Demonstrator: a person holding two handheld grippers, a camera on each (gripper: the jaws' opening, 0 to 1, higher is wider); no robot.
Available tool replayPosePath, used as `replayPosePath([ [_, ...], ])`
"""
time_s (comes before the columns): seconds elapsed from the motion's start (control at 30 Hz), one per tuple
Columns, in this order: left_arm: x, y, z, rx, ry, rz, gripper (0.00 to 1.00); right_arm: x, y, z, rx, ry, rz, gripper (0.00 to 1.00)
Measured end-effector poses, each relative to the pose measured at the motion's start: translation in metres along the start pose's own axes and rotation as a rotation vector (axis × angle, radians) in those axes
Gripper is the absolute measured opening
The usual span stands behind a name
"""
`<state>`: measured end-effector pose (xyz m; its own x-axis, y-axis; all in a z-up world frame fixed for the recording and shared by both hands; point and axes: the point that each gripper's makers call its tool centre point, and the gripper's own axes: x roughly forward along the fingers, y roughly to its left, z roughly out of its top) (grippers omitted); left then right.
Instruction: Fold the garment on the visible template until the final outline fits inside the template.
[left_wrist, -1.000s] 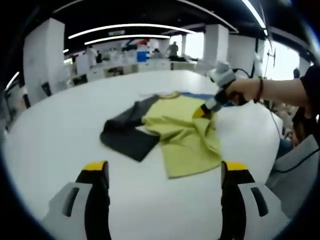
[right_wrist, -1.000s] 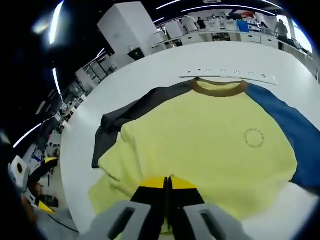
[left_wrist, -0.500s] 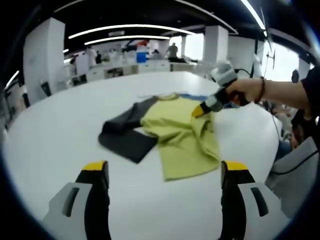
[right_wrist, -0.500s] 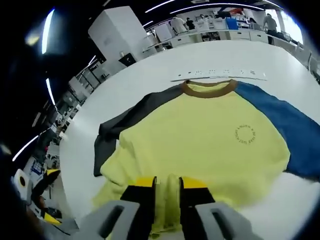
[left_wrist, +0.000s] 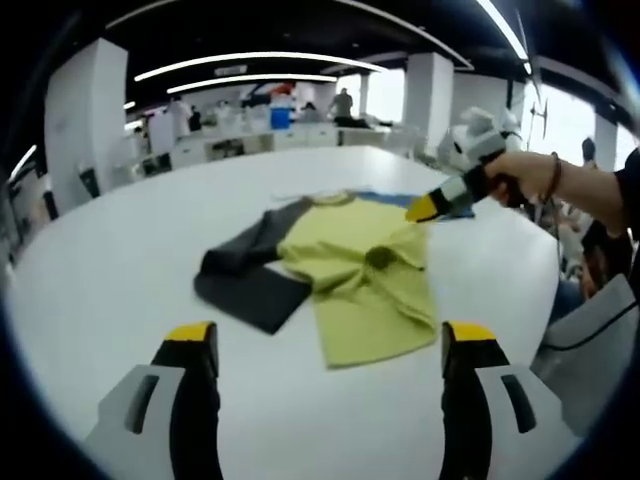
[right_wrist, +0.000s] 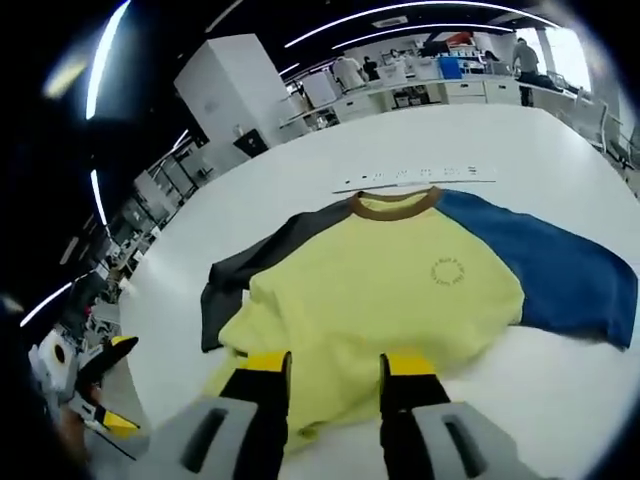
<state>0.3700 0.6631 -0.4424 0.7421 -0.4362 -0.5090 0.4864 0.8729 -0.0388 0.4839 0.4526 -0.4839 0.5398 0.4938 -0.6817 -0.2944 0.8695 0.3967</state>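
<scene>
While one yellow tee (right_wrist: 385, 300) lies flat, collar pointing away, both grippers, left gripper (left_wrist: 330, 360), right gripper (right_wrist: 333, 368), jaws apart, gripping nothing

Left gripper view: low over the counter (left_wrist: 90, 290), set back, facing across it toward the garment (left_wrist: 350, 270) with the right gripper (left_wrist: 425, 208) beyond. Right gripper view: raised close above the garment's (right_wrist: 390, 300) hem, facing toward its collar. Shared: garment, counter (right_wrist: 560, 380), office background.
</scene>
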Motion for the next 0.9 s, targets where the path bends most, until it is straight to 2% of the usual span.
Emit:
replayPosePath([
  [0.1,0.003,-0.001,0.000,0.004,0.008,-0.002,0.87,-0.006,0.003,-0.015,0.024,0.010,0.009,0.31],
  [0.27,0.008,0.003,-0.002,0.004,0.030,-0.002,0.78,-0.013,0.012,-0.036,0.036,0.018,0.015,0.28],
  [0.33,0.013,0.005,-0.003,-0.003,0.023,-0.008,0.76,-0.007,0.009,-0.038,0.052,0.023,0.022,0.26],
  [0.4,0.017,0.004,-0.006,-0.030,0.041,-0.014,0.74,-0.009,0.014,-0.045,0.064,0.027,0.026,0.26],
  [0.53,0.028,0.007,-0.011,-0.042,0.038,-0.016,0.70,-0.007,0.019,-0.050,0.107,0.016,0.047,0.26],
  [0.63,0.034,0.008,-0.017,-0.030,0.055,-0.015,0.65,-0.004,0.019,-0.053,0.145,0.005,0.051,0.25],
  [0.77,0.044,0.013,-0.027,-0.036,0.066,-0.007,0.53,0.000,0.018,-0.055,0.162,-0.014,0.044,0.21],
  [0.9,0.051,0.010,-0.035,-0.024,0.077,-0.015,0.50,0.003,0.021,-0.062,0.206,-0.002,0.049,0.20],
])
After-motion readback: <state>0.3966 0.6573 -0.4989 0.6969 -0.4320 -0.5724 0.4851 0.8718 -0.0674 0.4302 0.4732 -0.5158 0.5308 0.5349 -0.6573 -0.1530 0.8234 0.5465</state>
